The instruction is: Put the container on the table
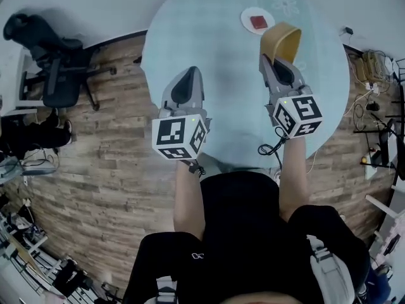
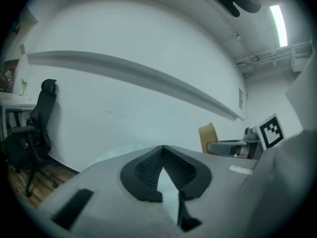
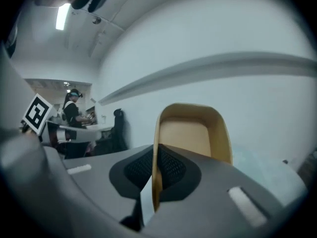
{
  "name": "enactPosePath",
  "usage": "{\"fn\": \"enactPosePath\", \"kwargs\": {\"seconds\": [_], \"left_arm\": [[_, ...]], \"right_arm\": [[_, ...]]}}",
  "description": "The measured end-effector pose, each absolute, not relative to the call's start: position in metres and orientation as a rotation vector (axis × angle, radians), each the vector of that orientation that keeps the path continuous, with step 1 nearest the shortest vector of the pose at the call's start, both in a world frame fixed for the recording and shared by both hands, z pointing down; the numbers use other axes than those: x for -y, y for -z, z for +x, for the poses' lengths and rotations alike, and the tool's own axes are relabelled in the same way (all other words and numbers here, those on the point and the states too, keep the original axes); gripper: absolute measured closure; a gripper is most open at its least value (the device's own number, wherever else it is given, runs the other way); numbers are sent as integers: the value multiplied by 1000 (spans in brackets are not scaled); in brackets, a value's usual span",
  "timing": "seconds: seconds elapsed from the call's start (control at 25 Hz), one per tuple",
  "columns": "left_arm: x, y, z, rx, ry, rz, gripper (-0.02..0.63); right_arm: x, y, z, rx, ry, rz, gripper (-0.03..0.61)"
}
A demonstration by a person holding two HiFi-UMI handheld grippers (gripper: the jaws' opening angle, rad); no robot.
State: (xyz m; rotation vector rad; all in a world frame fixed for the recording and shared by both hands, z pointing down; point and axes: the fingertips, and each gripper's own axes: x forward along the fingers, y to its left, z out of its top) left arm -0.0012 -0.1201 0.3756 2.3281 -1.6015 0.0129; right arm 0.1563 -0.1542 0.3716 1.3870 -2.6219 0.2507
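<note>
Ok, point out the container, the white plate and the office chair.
container [image 3: 184, 133], right gripper view, on its inside surface above the jaws.
white plate [image 1: 247, 19], head view, on the bare left part of the plate.
office chair [image 2: 42, 114], left gripper view, on its backrest.

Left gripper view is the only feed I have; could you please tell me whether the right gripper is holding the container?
Observer: Yes, the right gripper is shut on one side wall of the tan container.
Operator: Thank you. Where is it relative to the table?
Observer: In the head view it sits within the outline of the round pale table, toward the far right side.
Operator: Is anything near it?
Observer: A small white plate with a red item on it lies just beyond the container.
</note>
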Motion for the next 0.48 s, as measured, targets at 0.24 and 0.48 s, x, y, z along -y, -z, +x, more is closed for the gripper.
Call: {"fn": "enactPosePath", "kwargs": {"seconds": [0.24,0.48], "left_arm": [[172,-413,-34,1559,-48,2218,615],[199,-434,-61,1532,-69,2166,615]], "right_arm": [[205,-458,105,2451,-384,1124,561],[269,-564,94,2145,-402,937,561]]}}
